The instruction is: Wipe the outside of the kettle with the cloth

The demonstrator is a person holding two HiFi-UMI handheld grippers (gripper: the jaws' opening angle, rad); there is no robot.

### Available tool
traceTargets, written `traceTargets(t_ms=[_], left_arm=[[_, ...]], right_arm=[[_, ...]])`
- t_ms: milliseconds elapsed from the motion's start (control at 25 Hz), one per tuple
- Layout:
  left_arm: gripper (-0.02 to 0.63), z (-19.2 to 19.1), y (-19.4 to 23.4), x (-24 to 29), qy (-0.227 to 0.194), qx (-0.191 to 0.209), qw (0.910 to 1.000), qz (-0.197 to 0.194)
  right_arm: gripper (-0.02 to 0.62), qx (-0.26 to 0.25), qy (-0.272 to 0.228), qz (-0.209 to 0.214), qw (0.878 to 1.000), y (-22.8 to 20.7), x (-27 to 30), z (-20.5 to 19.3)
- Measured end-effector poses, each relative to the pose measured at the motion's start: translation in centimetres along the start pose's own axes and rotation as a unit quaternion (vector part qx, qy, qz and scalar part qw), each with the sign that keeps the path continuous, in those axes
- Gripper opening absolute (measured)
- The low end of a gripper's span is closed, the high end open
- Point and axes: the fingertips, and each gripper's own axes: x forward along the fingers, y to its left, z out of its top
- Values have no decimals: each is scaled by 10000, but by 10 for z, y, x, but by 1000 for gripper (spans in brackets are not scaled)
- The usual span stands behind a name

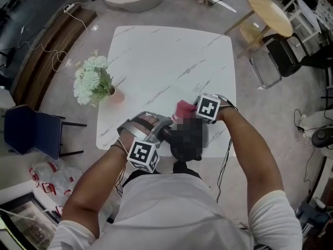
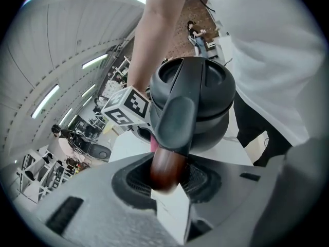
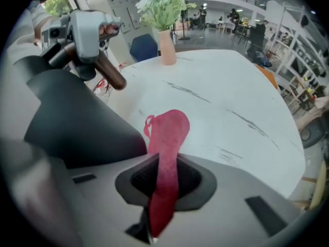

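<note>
A dark grey kettle point(image 2: 205, 99) stands near the front edge of the white marble table point(image 1: 171, 61). My left gripper point(image 2: 167, 181) is shut on the brown wooden end of the kettle's handle point(image 2: 165, 164). My right gripper point(image 3: 162, 189) is shut on a pink cloth point(image 3: 167, 138), which hangs out past its jaws just right of the kettle's body point(image 3: 72, 122), above the tabletop. In the head view the cloth point(image 1: 183, 108) shows beside the right gripper's marker cube point(image 1: 208, 107). There the kettle point(image 1: 204, 135) is mostly hidden under a blurred patch.
A pink vase with white flowers point(image 1: 93, 82) stands at the table's left edge. A blue chair point(image 1: 31, 132) is on the floor to the left. A round wooden table point(image 1: 269, 12) and a black chair point(image 1: 283, 56) are at the back right.
</note>
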Motion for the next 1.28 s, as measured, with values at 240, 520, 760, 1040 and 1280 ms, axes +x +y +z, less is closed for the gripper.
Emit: traceTargets(t_ms=[240,520,760,1040,1280], left_arm=[[117,-8,3,5,-90,-941,9954,-177],[115,-29,10,8,-116,-2308,9729,-109],[109,-29,27,8,-302,-3564,9338,114],[104,11,46,12,-720,-3637,9282,312],[106,-9,37,8,-738,-3897,9173,363]], right_arm=[[60,1519,-1737,-903,9688,-32,-61,-1],[60,3236,-3154,-1934,8708,-32,-143,-67],[60,3837,-3961,-2258,8031,21,-182,-77],[60,3986,-4429,-2549,7616,73,-207,-57],[60,4053,-4590,-2626,7457,97,-215,-54]])
